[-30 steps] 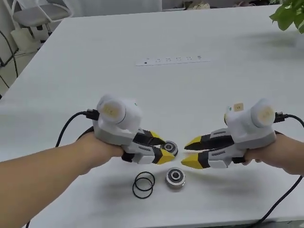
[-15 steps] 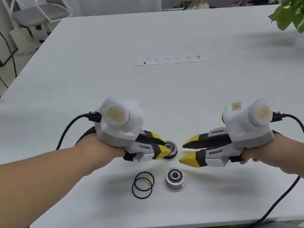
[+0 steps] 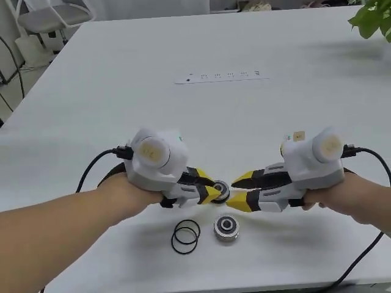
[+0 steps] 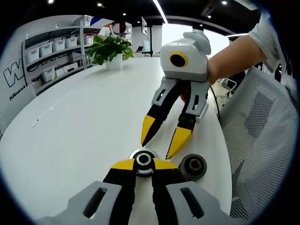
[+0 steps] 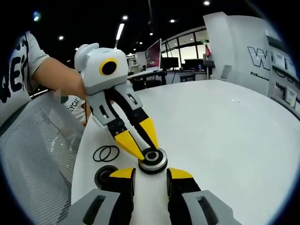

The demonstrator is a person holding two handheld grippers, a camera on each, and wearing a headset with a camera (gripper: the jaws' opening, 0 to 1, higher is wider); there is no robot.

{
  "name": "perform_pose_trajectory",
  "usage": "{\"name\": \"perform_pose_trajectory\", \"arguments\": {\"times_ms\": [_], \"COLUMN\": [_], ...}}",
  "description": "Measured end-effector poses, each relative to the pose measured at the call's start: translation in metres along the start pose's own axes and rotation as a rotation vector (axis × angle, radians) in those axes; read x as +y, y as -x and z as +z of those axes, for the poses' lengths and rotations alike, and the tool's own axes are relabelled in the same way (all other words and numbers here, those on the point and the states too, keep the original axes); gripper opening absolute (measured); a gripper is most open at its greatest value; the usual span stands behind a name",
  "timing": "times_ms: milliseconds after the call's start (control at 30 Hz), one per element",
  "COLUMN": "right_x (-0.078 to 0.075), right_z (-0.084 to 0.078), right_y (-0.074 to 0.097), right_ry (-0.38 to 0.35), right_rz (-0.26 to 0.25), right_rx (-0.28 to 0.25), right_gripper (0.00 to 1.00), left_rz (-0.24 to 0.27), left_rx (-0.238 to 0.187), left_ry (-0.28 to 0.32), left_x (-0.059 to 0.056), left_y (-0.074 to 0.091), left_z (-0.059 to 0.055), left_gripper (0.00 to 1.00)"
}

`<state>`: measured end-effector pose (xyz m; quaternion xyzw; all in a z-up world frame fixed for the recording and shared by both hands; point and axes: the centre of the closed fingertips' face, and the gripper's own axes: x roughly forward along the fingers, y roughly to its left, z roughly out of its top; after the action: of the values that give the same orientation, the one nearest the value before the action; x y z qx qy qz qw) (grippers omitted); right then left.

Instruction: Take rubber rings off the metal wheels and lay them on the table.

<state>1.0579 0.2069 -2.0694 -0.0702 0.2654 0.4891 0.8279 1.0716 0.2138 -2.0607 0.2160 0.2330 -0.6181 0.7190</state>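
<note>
A metal wheel (image 3: 220,190) with a dark rubber ring on its rim hangs just above the white table (image 3: 256,122), and my left gripper (image 3: 213,191) is shut on it. Seen from the left gripper view, that wheel (image 4: 143,159) sits between the yellow tips. My right gripper (image 3: 236,190) is open, its tips on either side of the wheel (image 5: 153,160). A second wheel (image 3: 226,227) lies on the table in front. Two black rubber rings (image 3: 185,235) lie overlapping to its left.
A flush power strip (image 3: 221,77) is set into the table farther back. A potted plant (image 3: 372,18) stands at the far right corner and a chair (image 3: 43,21) beyond the far left edge. Black cables trail from both grippers.
My right gripper has moved left, so its open tips now reach the wheel in the left gripper. The left gripper, loose wheel and rings have stayed put.
</note>
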Motion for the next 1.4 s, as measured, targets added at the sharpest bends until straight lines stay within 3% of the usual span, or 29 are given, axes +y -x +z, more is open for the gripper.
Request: {"name": "perform_pose_trajectory", "arguments": {"times_ms": [433,667,800,1400], "right_x": [-0.0033,-0.0043,-0.0033,-0.008], "right_z": [-0.0029,-0.0051,-0.0064,-0.0062], "right_y": [-0.0086,-0.0039,-0.0014,-0.0001], "right_ry": [0.004,0.012,0.003,-0.041], "right_rz": [-0.025,-0.035,-0.037,-0.056], "right_rx": [0.006,0.012,0.015,0.009], "right_gripper": [0.21,0.12,0.02,0.01], "left_rz": [0.013,0.015,0.018,0.027], "left_rx": [0.0,-0.001,-0.002,0.006], "left_ry": [0.006,0.008,0.008,0.006], "left_x": [-0.0003,0.0001,0.0001,-0.0011], "left_y": [0.0001,-0.0001,-0.0002,-0.0002], "left_z": [0.0,-0.0002,-0.0002,-0.0006], "left_gripper": [0.07,0.07,0.07,0.07]}}
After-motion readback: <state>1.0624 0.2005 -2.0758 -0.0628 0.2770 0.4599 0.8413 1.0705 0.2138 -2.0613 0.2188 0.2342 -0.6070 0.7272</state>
